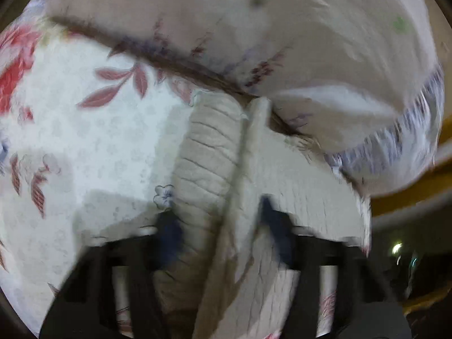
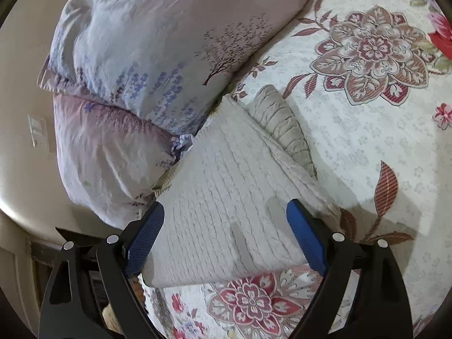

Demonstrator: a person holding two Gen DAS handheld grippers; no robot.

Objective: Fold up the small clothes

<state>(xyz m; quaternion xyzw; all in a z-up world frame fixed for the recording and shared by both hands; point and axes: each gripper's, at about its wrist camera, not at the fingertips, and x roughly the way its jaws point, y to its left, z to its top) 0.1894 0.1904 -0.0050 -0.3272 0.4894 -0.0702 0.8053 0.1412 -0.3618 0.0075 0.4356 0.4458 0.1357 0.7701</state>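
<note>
A small cream ribbed knit garment point(image 2: 226, 203) lies folded on the floral bedspread point(image 2: 381, 141), close against the pillows. A ribbed cuff or hem point(image 2: 285, 124) sticks out at its far right. My right gripper point(image 2: 226, 226) is open, its blue fingers point(image 2: 147, 234) spread just above the garment's near part, holding nothing. The left wrist view is blurred. There my left gripper point(image 1: 220, 226) sits low over the same garment point(image 1: 209, 163), with fabric bunched between its fingers point(image 1: 169, 234); whether they grip it is unclear.
Two pale pillows with purple flower and tree prints point(image 2: 158, 45) are stacked behind the garment, also in the left wrist view point(image 1: 254, 28). The bed edge and a beige wall point(image 2: 19, 113) lie to the left. The bedspread extends right and toward me.
</note>
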